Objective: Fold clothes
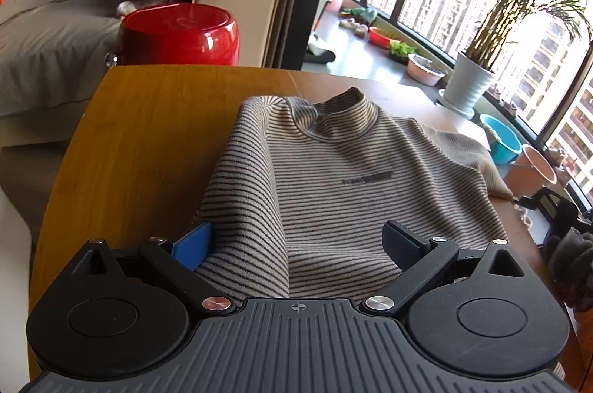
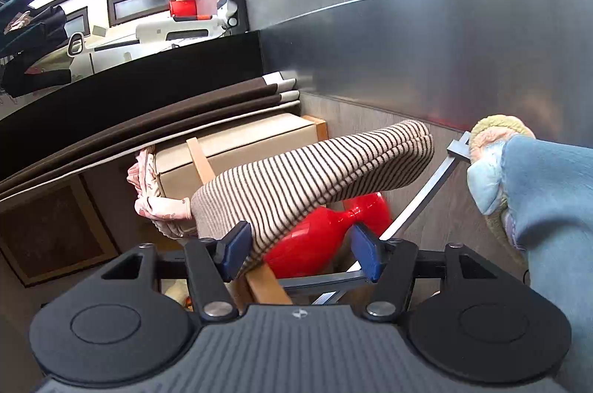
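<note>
A beige sweater with thin dark stripes [image 1: 352,178] lies front up on the wooden table [image 1: 148,141], collar at the far side. Its left side is folded over the body. My left gripper [image 1: 296,245] is open wide over the near hem, fabric bunched between its blue pads [image 1: 192,245]. In the right wrist view a striped sleeve [image 2: 315,178] hangs past the table edge. My right gripper [image 2: 300,248] is open, the sleeve lying against its left pad [image 2: 237,248] and not pinched.
A red stool [image 1: 181,33] and a sofa [image 1: 55,41] stand beyond the table's far edge. Plant pots and basins [image 1: 500,141] line the window at right. In the right wrist view the stool [image 2: 326,237], a metal frame [image 2: 426,193] and a person's leg [image 2: 548,207] show.
</note>
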The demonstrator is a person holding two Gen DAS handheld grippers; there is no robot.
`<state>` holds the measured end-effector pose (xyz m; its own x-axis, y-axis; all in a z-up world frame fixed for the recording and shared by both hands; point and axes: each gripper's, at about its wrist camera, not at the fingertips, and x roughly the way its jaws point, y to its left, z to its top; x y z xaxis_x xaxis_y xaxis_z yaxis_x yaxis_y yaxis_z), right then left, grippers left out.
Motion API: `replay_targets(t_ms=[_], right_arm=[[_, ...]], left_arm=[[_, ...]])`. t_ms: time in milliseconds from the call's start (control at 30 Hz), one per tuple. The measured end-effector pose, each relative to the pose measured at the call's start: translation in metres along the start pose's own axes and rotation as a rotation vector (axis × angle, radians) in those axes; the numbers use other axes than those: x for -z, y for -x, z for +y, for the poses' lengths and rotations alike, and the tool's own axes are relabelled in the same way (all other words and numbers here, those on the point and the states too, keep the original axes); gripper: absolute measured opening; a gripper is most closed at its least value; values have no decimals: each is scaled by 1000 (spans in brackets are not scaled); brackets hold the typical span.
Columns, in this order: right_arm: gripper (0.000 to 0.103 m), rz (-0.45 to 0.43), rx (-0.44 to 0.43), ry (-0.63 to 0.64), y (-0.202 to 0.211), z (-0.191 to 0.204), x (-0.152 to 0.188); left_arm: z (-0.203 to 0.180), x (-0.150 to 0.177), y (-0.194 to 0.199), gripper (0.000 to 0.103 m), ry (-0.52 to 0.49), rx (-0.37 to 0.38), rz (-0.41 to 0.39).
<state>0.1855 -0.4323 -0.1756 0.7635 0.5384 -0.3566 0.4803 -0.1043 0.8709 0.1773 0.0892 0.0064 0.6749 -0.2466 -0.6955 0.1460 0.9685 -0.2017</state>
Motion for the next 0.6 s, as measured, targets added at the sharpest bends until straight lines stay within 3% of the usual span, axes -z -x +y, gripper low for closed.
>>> replay_targets(t_ms=[100,200,233,333,400,533,600], right_arm=[[57,5,-102,-23,-22,1,-16],[18,-80,-135,114,-16,27,-28],[12,-105,-154,142,-11,36,-30],[11,-190,-192,308,11,80,-22],[11,-224,-200,496,22,125,4],[9,-221,-169,925,17,216,93],[9,-179,-139,1091,-3,245,142]], left_arm=[[-2,-2,-2,100,10,-12,9],[6,-1,-7,101,13,-11,12],[9,-1,-8,101,14,-11,13],[17,0,-13,99,16,-9,16],[23,0,-16,88,17,-9,18],[46,-5,-21,49,42,-7,-3],[62,-9,-21,44,89,-6,-30]])
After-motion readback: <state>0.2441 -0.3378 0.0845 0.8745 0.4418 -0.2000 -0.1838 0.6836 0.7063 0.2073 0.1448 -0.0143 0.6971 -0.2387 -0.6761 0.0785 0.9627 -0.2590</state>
